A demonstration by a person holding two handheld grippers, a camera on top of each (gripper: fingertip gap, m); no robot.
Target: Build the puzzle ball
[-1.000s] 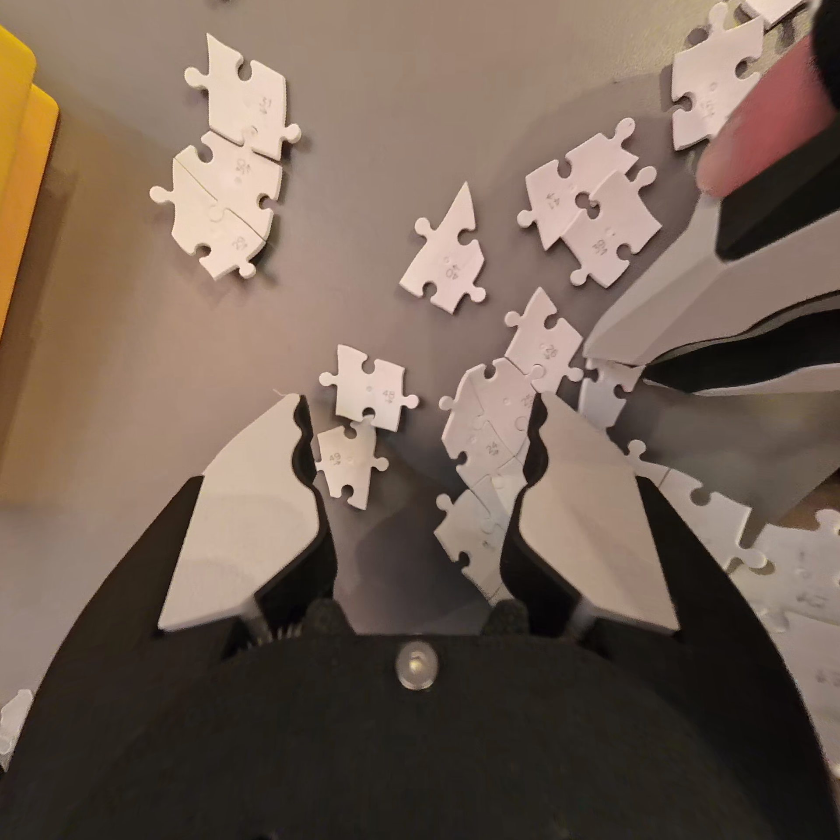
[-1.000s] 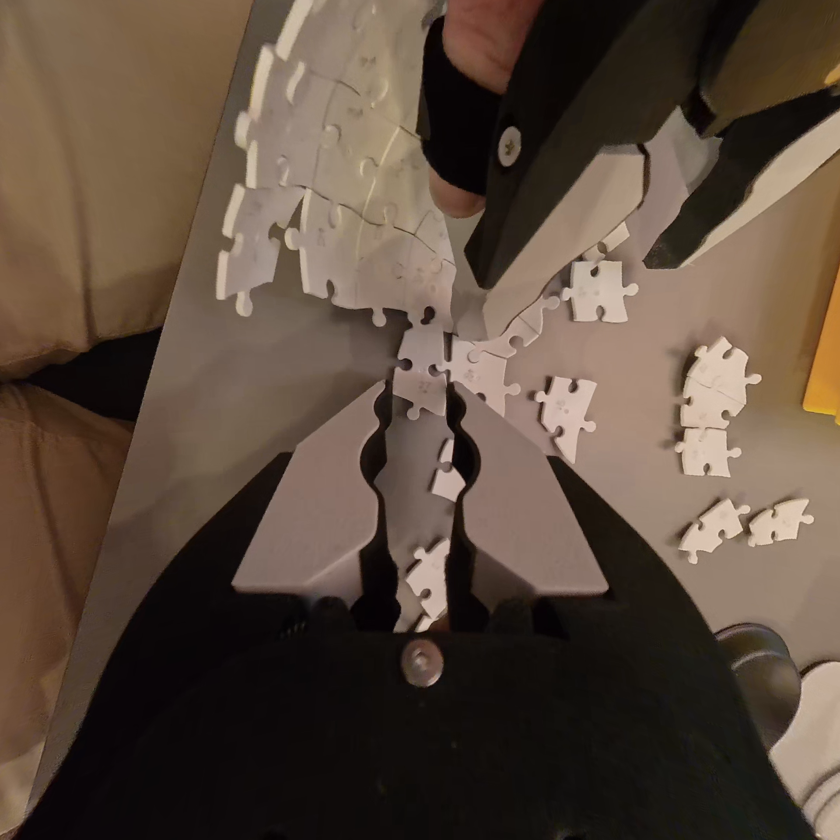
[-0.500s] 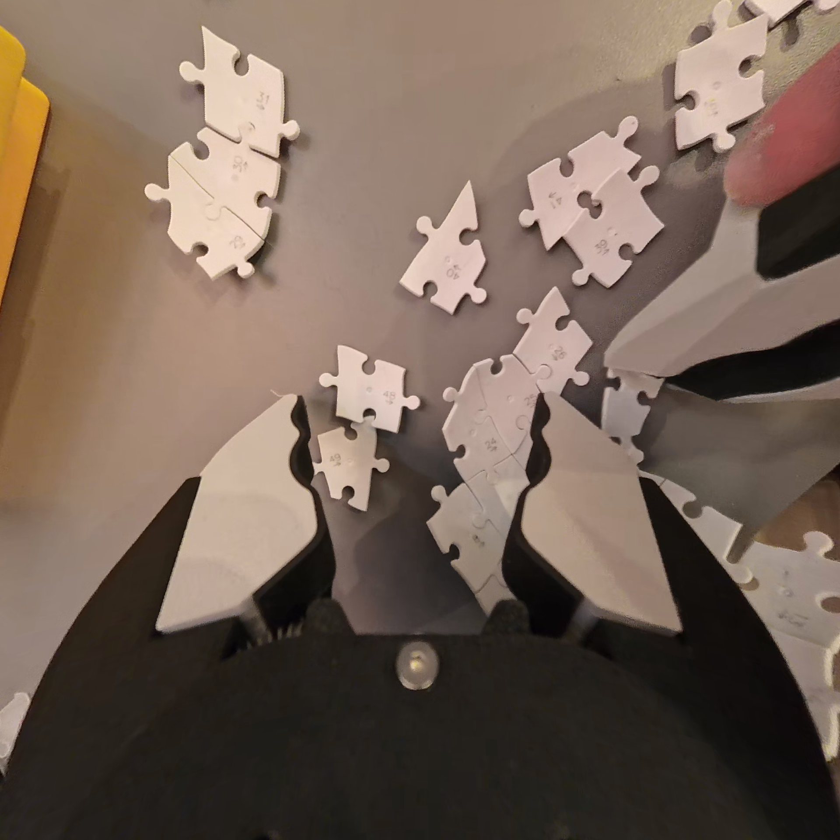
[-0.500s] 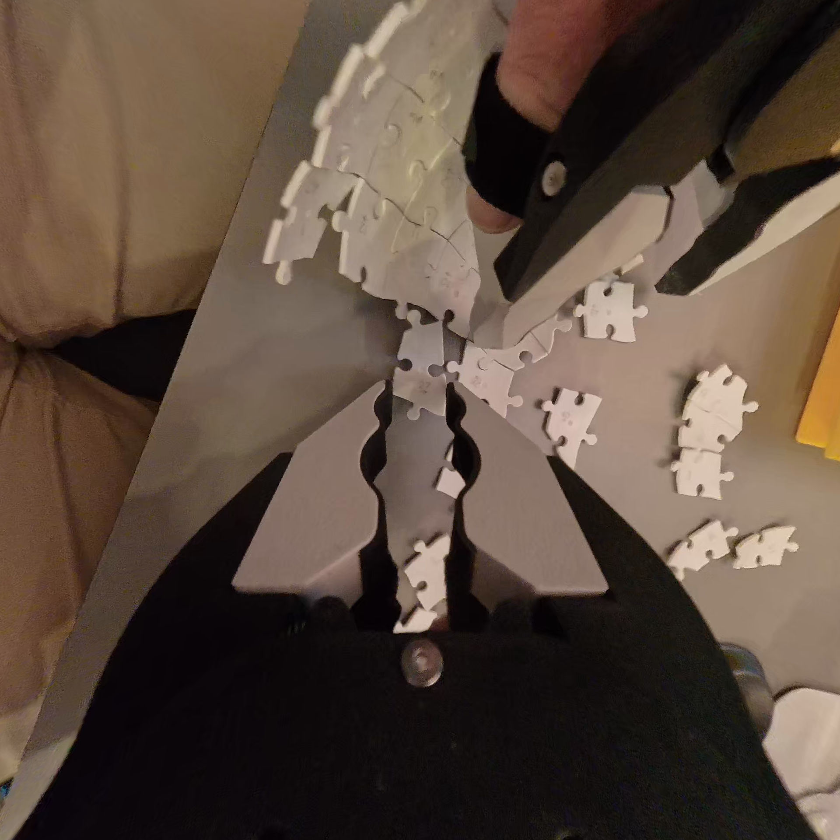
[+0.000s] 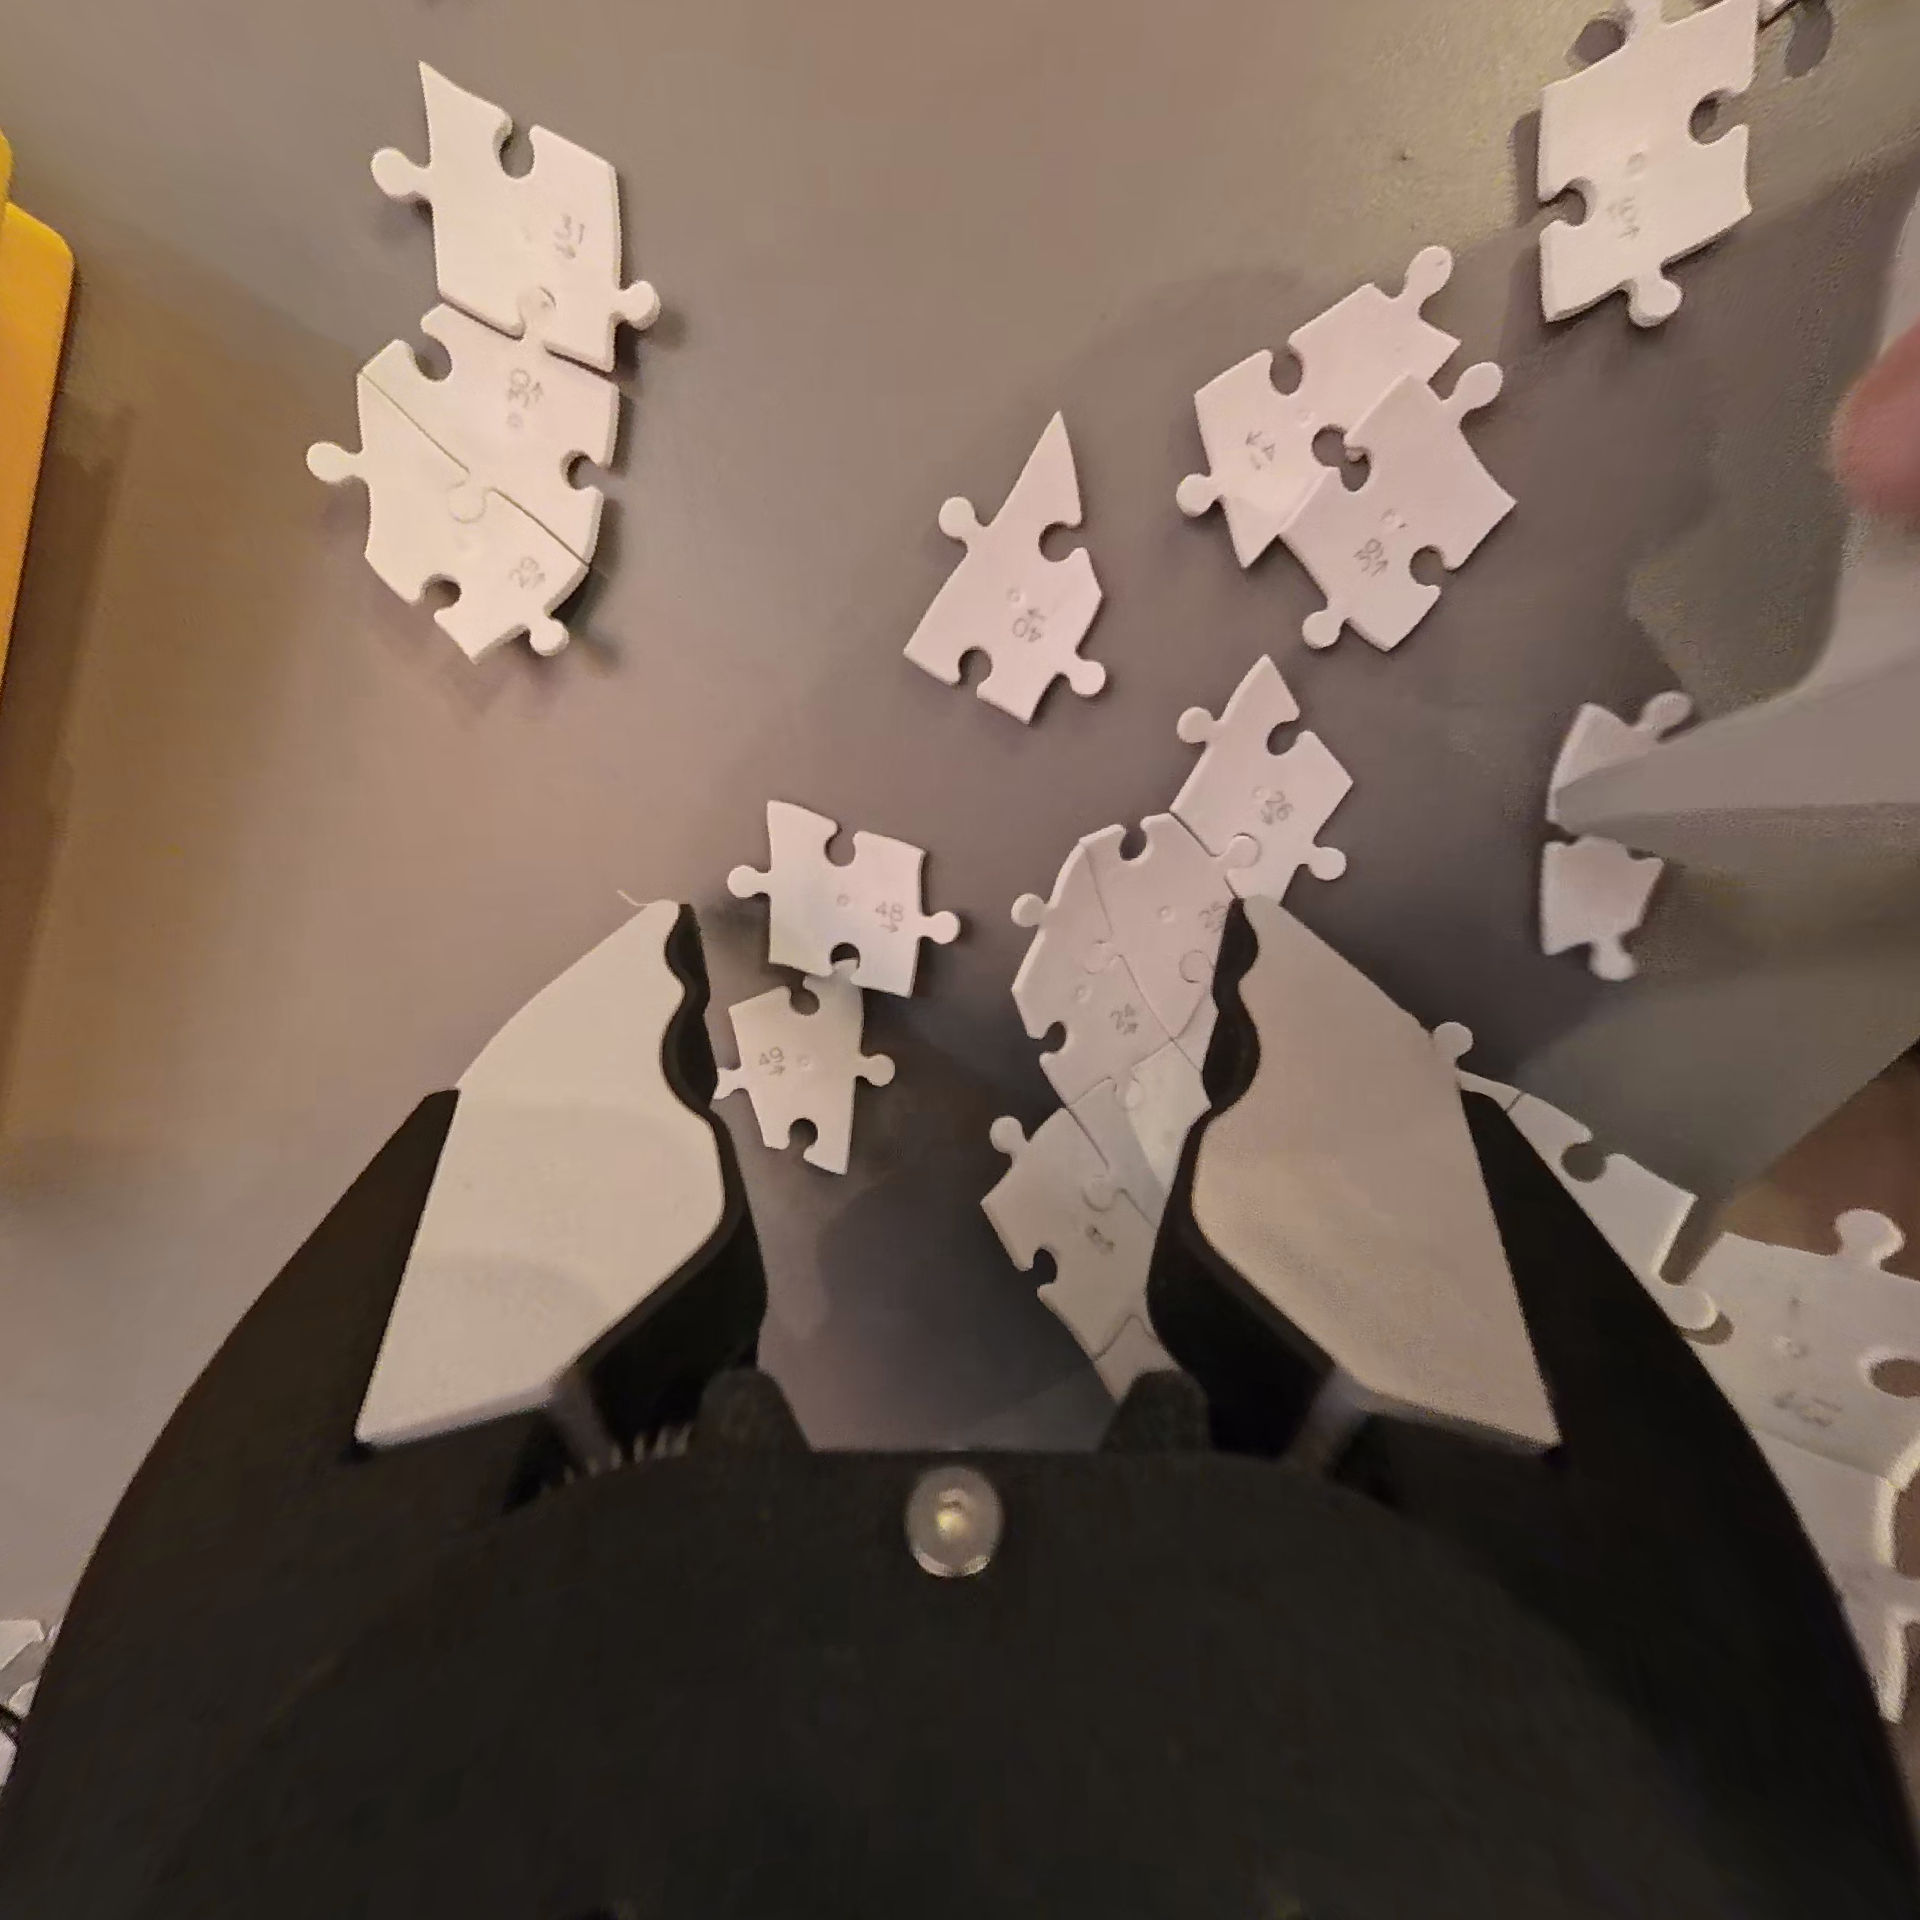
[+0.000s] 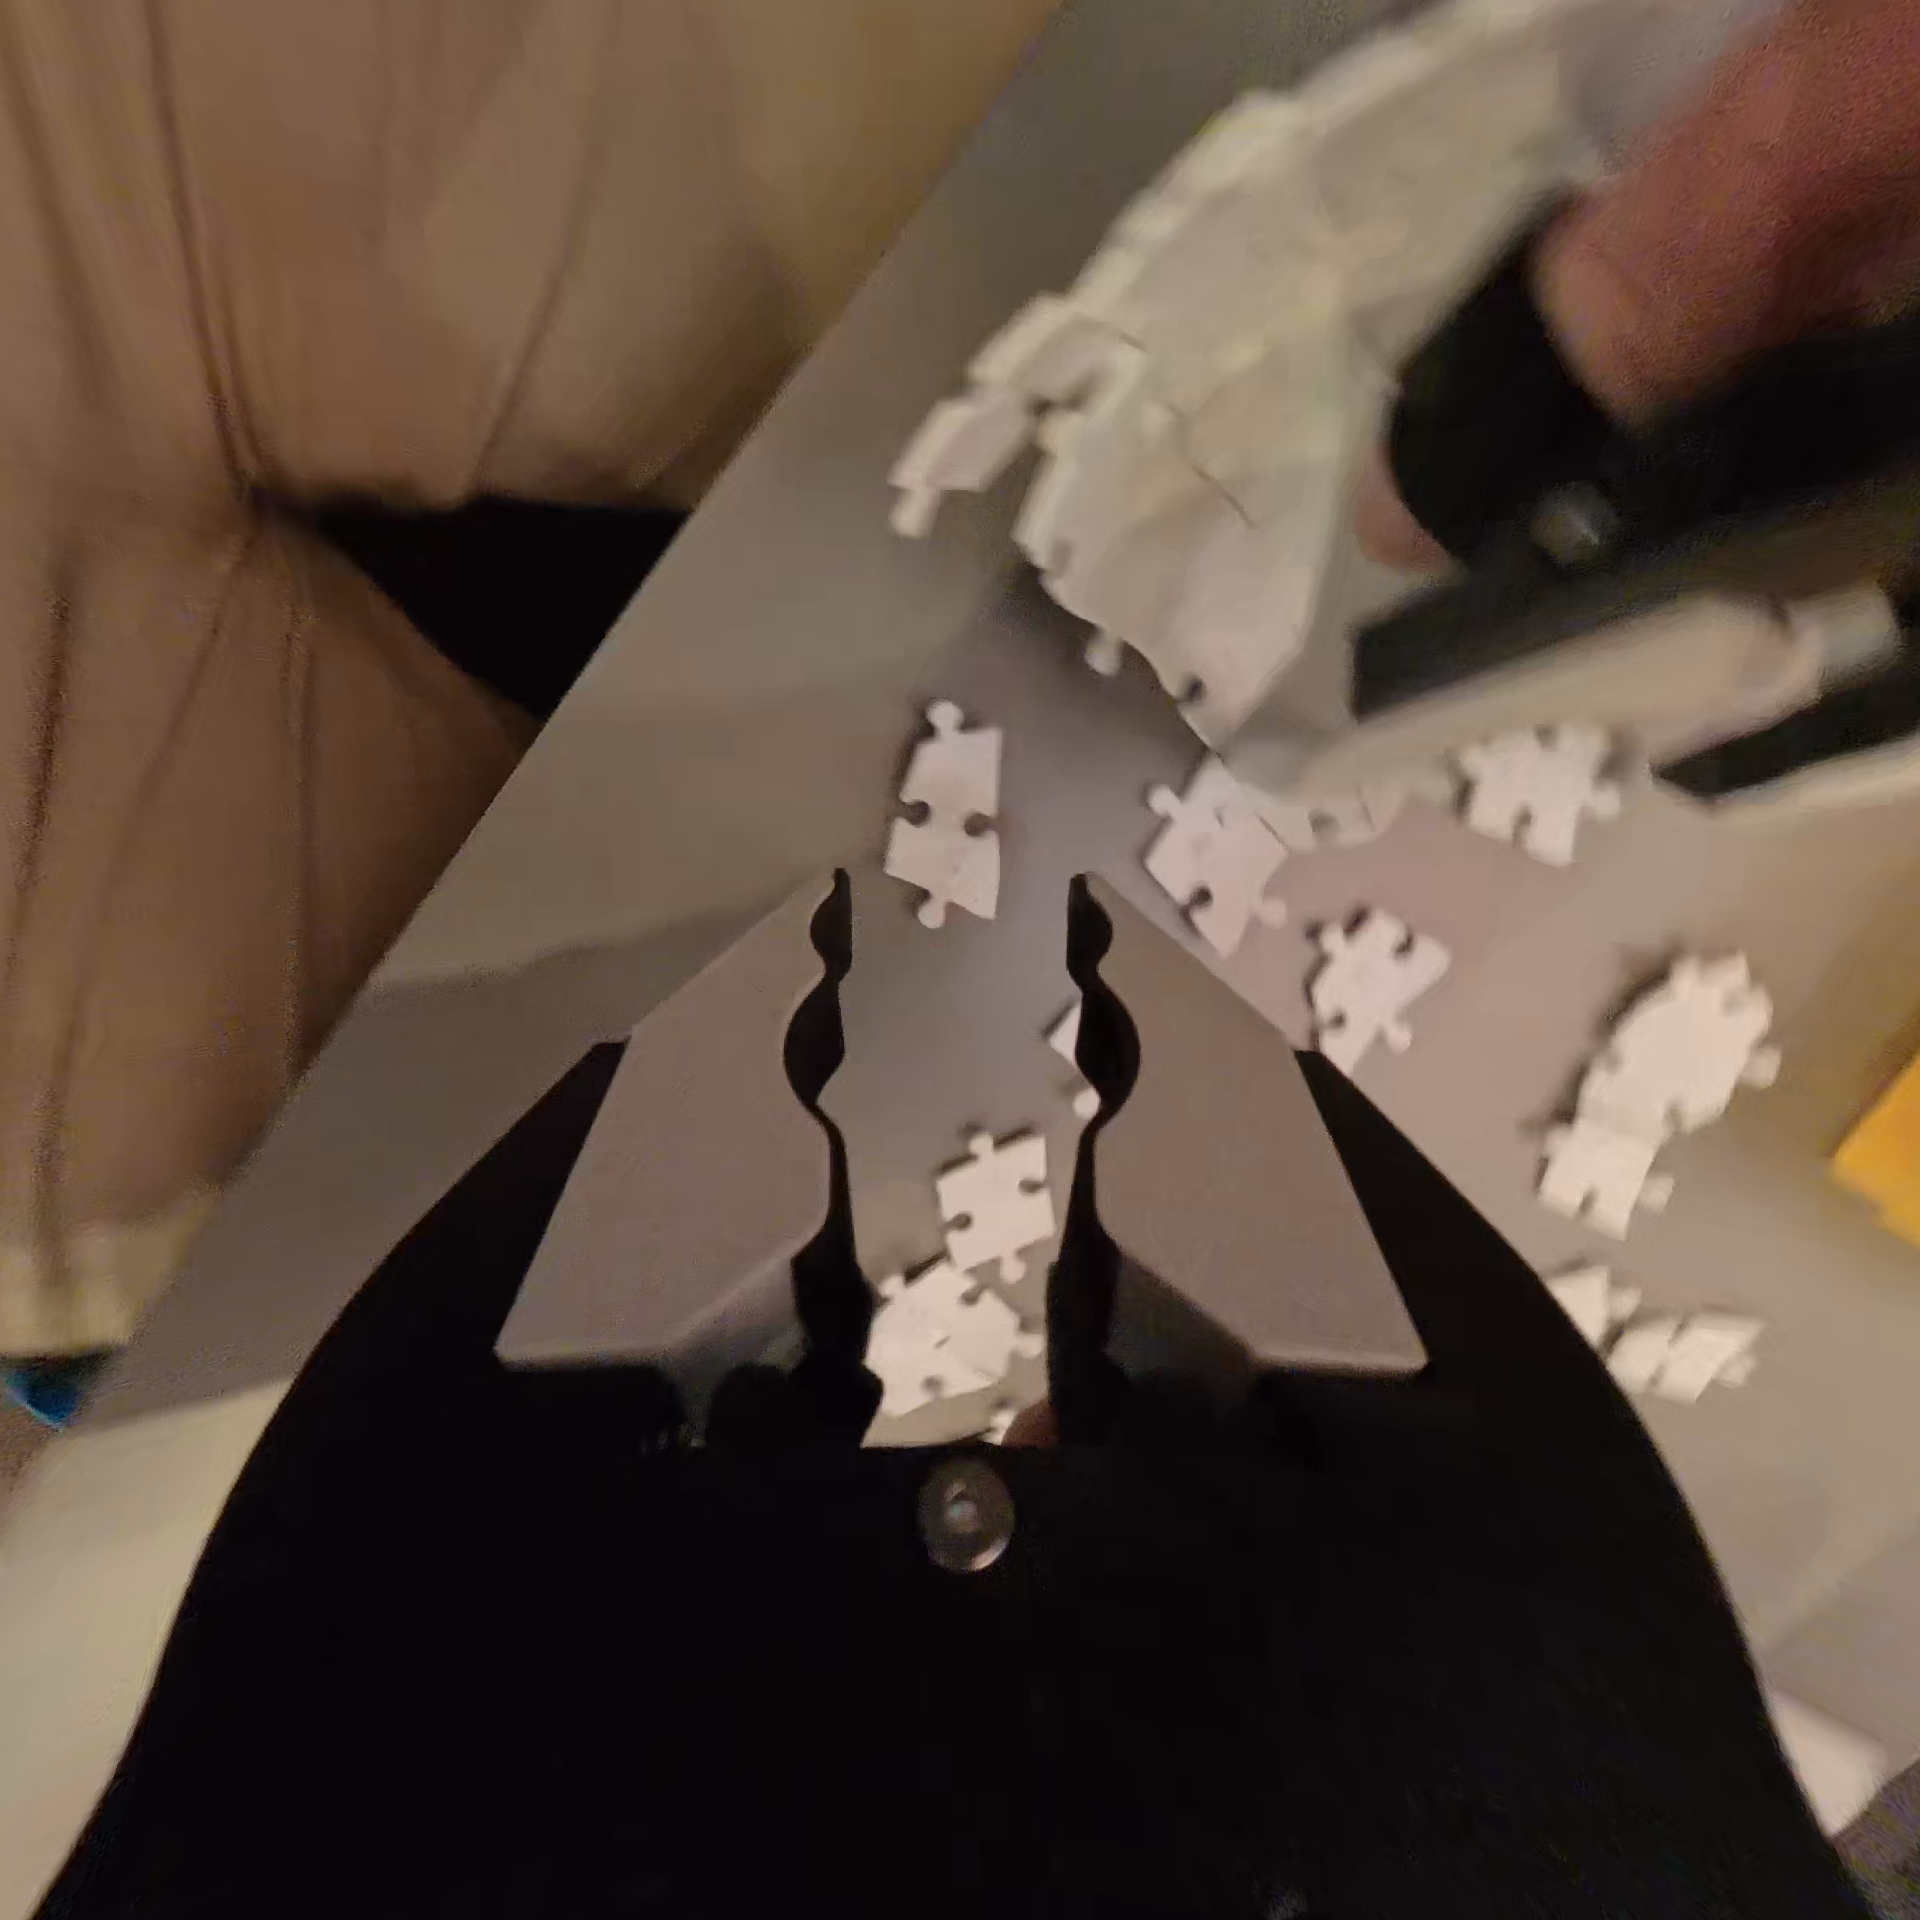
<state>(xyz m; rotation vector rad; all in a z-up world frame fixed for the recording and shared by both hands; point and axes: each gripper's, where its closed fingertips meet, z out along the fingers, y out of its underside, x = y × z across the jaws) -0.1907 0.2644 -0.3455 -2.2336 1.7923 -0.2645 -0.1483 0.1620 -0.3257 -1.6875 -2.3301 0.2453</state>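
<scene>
the left gripper (image 5: 961, 914) hangs over the grey table (image 5: 831, 156) with its jaws spread wide and nothing between them. the puzzle is all plain white, thin curved pieces with round knobs and sockets and small printed marks. just ahead of the left finger lie two loose pieces (image 5: 826, 971), one overlapping the other. against the inside of the right finger runs a joined curved strip (image 5: 1117, 997) of several pieces, partly hidden under that finger. farther ahead sit a pointed single piece (image 5: 1013, 592), an overlapping pair (image 5: 1345, 488) and, off to the left, a joined group of three (image 5: 488, 364). a yellow object (image 5: 26, 416) shows at the far left edge.

the right gripper (image 6: 956, 899) is partly open and empty, its fingers a modest gap apart. just beyond its tips lies a single piece (image 6: 948, 816). up and to the right, blurred, the half-built ball shell (image 6: 1195, 447) rests on the table beside the other gripper, with a hand (image 6: 1714, 229) on it.
</scene>
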